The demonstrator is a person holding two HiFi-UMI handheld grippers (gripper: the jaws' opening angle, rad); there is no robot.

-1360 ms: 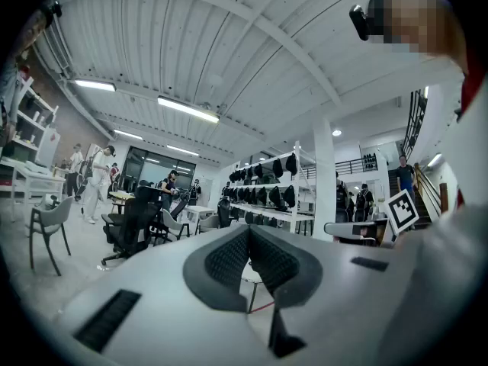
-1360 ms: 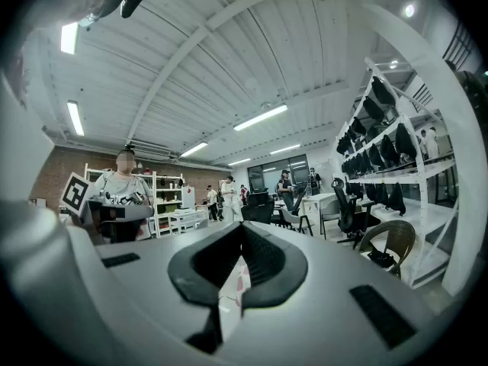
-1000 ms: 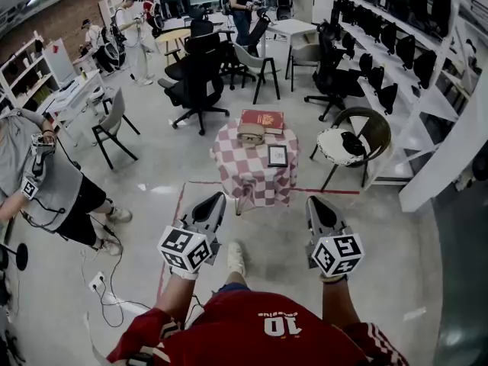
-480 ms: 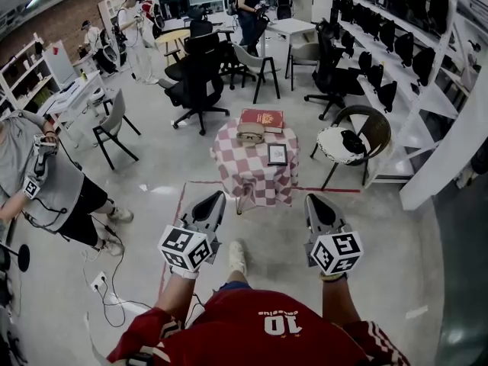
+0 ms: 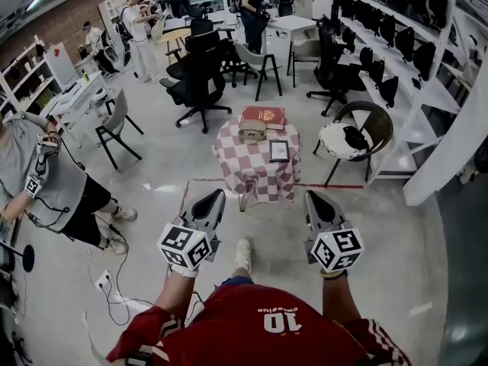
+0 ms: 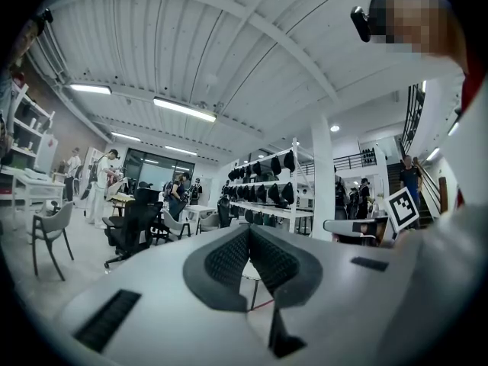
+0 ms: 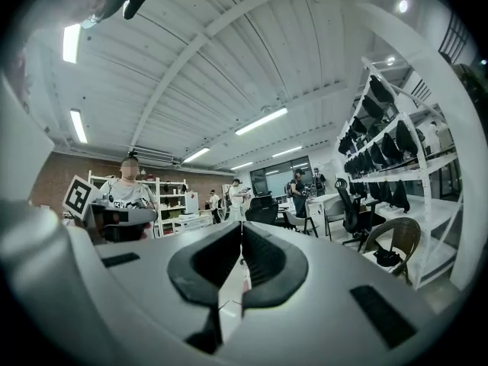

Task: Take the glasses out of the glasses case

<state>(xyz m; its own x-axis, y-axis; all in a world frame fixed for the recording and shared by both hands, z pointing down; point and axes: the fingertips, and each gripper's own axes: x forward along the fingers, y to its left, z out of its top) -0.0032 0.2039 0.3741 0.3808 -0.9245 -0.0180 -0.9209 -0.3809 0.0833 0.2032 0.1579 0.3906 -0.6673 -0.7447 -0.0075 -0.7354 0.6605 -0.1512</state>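
A tan glasses case (image 5: 252,134) lies shut on a small table with a red-and-white checked cloth (image 5: 256,175), some way ahead of me in the head view. Behind the case lies a red book (image 5: 263,117), and to its right a small dark frame (image 5: 279,150). My left gripper (image 5: 216,197) and right gripper (image 5: 312,197) are held level in front of my body, well short of the table. Both are shut with nothing between the pads. In the left gripper view the left gripper's (image 6: 249,230) jaws meet at the tip, and so do the right gripper's (image 7: 241,227) jaws in the right gripper view.
A person in grey (image 5: 46,178) stands at the left holding grippers. A wicker chair (image 5: 355,139) sits right of the table, with white shelving (image 5: 427,90) behind it. Black office chairs (image 5: 197,82) stand beyond the table. A red tape line (image 5: 335,186) and cables (image 5: 114,280) mark the floor.
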